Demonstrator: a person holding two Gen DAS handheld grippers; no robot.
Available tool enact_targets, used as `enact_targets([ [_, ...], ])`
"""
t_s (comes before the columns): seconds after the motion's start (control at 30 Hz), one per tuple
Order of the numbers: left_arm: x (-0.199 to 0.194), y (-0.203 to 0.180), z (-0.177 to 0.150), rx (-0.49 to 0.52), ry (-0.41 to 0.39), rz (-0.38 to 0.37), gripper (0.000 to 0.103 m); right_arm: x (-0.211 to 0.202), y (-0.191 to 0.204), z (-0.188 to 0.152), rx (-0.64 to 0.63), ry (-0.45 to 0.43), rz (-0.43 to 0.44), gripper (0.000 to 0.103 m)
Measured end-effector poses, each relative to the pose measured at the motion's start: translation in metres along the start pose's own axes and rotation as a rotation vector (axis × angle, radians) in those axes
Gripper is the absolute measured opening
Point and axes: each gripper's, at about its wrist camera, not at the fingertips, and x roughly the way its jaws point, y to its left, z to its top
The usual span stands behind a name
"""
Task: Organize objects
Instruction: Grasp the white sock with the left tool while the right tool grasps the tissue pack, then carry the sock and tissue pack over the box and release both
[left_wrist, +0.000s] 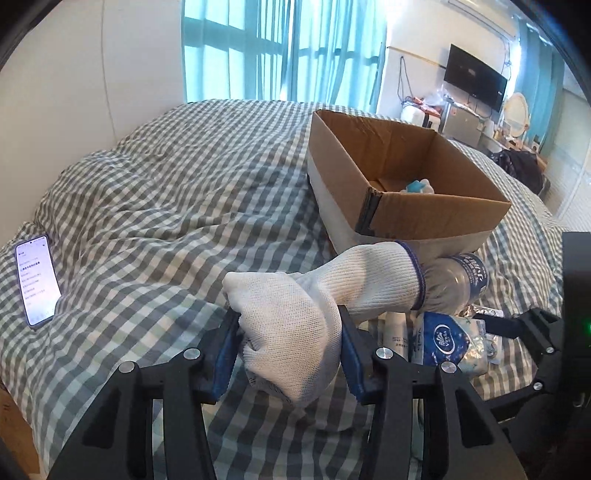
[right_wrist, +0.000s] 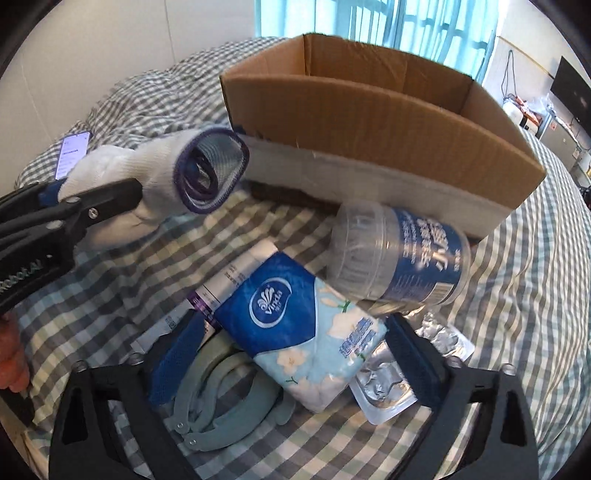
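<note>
My left gripper (left_wrist: 290, 325) is shut on a white knit glove (left_wrist: 317, 306) with a blue cuff and holds it above the checked bedspread; the glove shows in the right wrist view (right_wrist: 159, 177) too. An open cardboard box (left_wrist: 436, 218) stands behind it, with a blue and white item (left_wrist: 415, 186) inside. My right gripper (right_wrist: 295, 347) is open, its jaws either side of a blue Vinda tissue pack (right_wrist: 295, 325). Beside the pack lie a clear water bottle (right_wrist: 402, 258), a white tube (right_wrist: 236, 273), a grey-green folding hanger (right_wrist: 221, 402) and a foil blister pack (right_wrist: 391, 384).
A phone (left_wrist: 35, 280) with its screen lit lies on the bedspread (left_wrist: 166, 192) at the far left. A white wall and blue curtains stand behind the bed. A TV (left_wrist: 474, 81) and a cluttered desk are at the far right.
</note>
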Motion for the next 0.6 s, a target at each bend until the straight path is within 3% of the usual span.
enact_targets([
  [0.23,-0.010,-0.009,-0.002,-0.004,0.000,-0.018,0.050,-0.019,-0.004,-0.003,0.008,-0.040,0.007,0.087],
  [0.6,-0.052,-0.036,0.012,0.028,-0.069,-0.024,0.050,-0.090,-0.013,-0.006,0.050,-0.207,-0.023,0.087],
])
